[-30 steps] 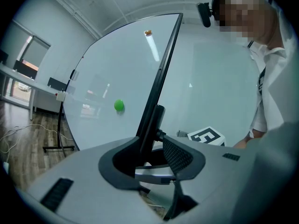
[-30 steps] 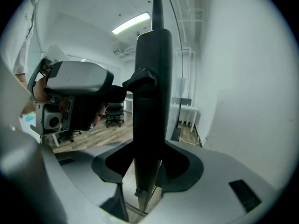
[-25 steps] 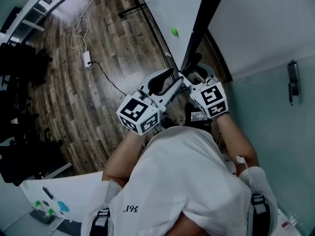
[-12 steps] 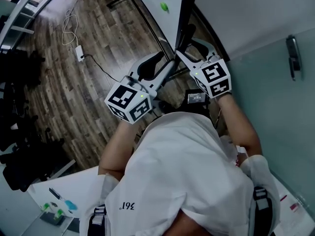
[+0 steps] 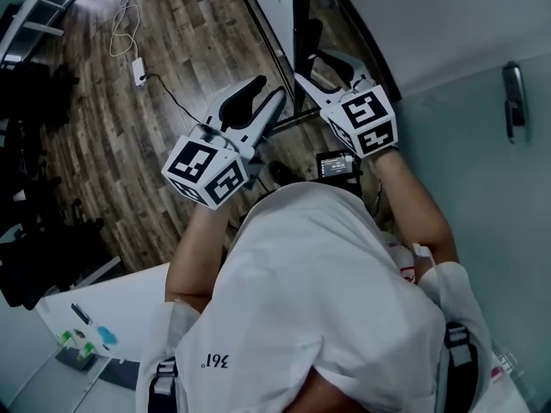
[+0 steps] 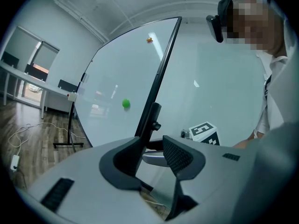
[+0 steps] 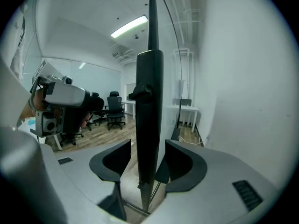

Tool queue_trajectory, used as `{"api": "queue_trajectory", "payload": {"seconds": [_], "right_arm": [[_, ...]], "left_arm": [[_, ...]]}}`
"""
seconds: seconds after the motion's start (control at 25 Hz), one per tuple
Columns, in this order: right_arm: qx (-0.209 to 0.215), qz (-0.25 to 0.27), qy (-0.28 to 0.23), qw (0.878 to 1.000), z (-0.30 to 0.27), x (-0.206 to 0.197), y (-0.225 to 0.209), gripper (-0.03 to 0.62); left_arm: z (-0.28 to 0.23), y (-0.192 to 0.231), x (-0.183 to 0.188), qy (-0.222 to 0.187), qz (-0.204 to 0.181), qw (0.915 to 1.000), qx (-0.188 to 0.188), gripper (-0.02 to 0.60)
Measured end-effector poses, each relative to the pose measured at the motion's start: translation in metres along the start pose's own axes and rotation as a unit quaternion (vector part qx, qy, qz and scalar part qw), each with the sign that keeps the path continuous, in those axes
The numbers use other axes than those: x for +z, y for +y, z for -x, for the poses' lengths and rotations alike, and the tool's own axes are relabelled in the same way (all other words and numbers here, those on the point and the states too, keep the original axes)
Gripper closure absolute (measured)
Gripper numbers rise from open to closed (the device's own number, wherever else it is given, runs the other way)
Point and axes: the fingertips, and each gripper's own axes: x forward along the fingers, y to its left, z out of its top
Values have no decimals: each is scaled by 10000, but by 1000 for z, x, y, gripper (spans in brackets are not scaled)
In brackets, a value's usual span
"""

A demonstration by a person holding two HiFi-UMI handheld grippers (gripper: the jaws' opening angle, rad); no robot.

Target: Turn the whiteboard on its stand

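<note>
The whiteboard stands upright in a black frame and carries a green magnet. From above, its black edge runs between my two grippers. My right gripper straddles the black stand post; its jaws are opening, with a gap showing on each side of the post. That same gripper sits at the board's right side in the head view. My left gripper is open with nothing held, just left of the post.
A white cable with a power adapter lies on the wood floor. Dark office chairs stand at the left. A white table with small items is at the bottom left. A wall with a door handle is close on the right.
Both grippers have moved forward and upward in the head view. The right jaws have spread apart around the post. The board's black edge now sits further left and more upright.
</note>
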Motion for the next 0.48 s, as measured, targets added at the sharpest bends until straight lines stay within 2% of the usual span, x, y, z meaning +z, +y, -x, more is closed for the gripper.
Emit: {"api": "queue_trajectory", "payload": {"seconds": [0.24,0.48], "right_arm": [[171,-6,-18,9999,35,-19,2,359],[174,-168,-50,9997,89,-46,4,359]], "left_arm": [[2,-16,-19,-5,178,9993,337,433],[8,-50,-38,-68,340,9980,535,433]]}}
